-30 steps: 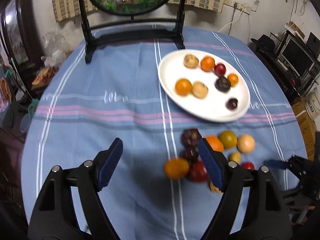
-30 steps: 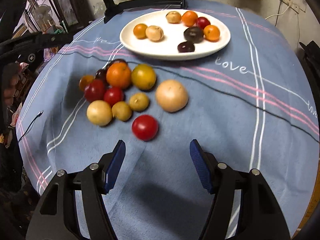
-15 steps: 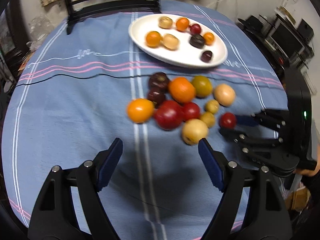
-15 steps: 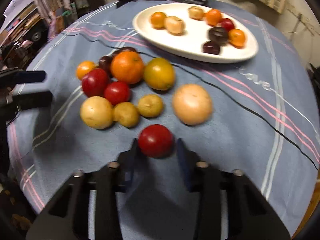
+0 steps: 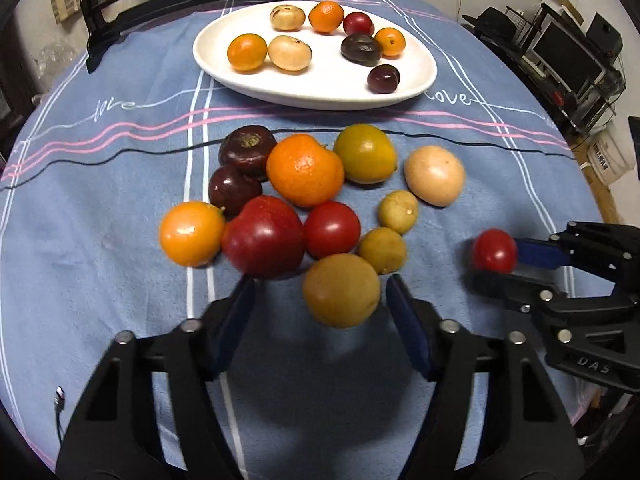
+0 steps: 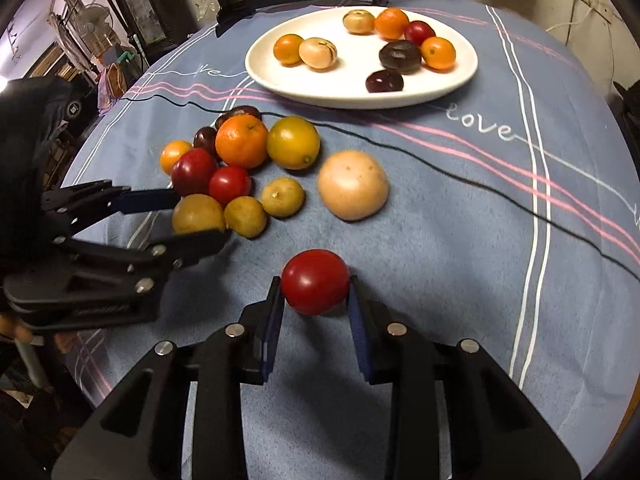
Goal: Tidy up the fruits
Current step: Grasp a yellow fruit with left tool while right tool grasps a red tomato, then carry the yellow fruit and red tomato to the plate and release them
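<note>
Two grippers work the pile: right gripper [image 6: 316,294] clamps a red tomato [image 6: 315,282] for the plate [image 6: 460,80] ahead; left gripper [image 5: 320,300] closing around a yellow fruit [image 5: 341,295], pads not yet touching.

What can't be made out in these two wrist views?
- Left wrist view: whether the left tongs touch the yellow-brown fruit as they close; motion blur.
- Right wrist view: the dark fruits sit mostly hidden behind the orange.
- Both views: what kind the pale fruits on the white plate are; too small.
- Left wrist view: the right tongs' lower pad, hidden by the red tomato.
</note>
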{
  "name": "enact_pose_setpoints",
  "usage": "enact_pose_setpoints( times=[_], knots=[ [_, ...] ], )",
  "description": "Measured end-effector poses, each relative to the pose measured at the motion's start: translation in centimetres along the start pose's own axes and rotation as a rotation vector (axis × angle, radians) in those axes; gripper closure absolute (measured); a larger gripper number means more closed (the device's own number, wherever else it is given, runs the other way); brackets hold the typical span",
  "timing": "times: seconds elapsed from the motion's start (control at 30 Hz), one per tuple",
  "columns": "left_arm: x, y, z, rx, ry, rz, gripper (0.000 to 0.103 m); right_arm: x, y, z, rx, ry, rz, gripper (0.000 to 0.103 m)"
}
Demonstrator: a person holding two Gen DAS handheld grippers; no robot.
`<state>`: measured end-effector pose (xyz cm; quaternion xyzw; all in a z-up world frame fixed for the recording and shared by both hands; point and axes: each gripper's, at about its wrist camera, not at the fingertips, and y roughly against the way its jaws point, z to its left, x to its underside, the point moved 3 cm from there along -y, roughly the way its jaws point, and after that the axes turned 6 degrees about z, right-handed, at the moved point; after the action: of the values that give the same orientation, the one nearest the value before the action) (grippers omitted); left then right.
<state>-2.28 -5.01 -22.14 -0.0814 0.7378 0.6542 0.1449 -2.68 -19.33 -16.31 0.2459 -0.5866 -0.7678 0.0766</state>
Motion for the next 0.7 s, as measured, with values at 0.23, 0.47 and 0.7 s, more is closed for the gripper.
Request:
enact_pose_setpoints(
  times=[0.23, 0.47, 0.7],
  knots=[
    [0.8, 1.4, 0.2, 0.011, -0.050, -0.005, 0.065, 0.3, -0.3, 0.0, -0.012, -0.013, 0.000, 0.071],
    [2.0, 4.4, 2.2, 0.037, -0.002, -0.051, 0.065, 0.6, 0.2, 0.9, -0.023, -0.008, -0.007, 0.071],
    [1.3, 6.2, 2.4, 0.013, -0.013, -0.091, 0.065, 0.4, 0.2, 1.6, -0.033, -0.014, -0.010, 0.071]
  ],
)
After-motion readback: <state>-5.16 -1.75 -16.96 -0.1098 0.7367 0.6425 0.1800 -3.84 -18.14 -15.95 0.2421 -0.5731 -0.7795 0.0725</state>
